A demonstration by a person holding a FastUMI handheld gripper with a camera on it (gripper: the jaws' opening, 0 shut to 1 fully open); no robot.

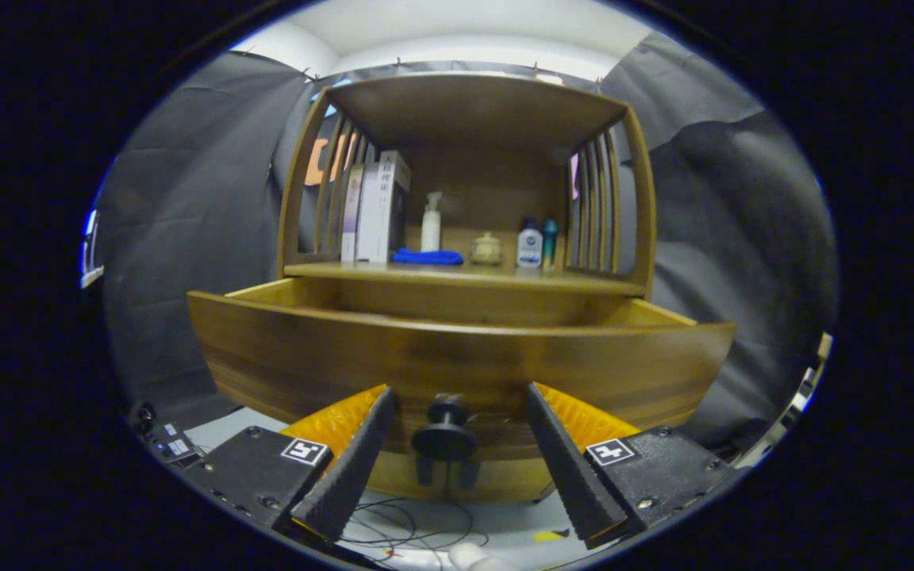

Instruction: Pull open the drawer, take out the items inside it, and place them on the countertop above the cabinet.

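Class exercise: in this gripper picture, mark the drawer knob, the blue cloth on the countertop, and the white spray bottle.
drawer knob (pixel 443 434), gripper view, on its round black face, between the open tool's fingers.
blue cloth (pixel 428 256), gripper view, on the middle of its folded top.
white spray bottle (pixel 431 230), gripper view, on the bottle's body.

Wooden drawer (pixel 457 361) pulled open, dark knob (pixel 443 432) (round) centred on front

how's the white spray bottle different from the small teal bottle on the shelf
The white spray bottle stands near the blue cloth; the small teal bottle stands close to the right slats. The white one is taller, with a trigger head; the teal one is shorter and slim. Both stand upright on the wooden shelf, beyond the open gripper.
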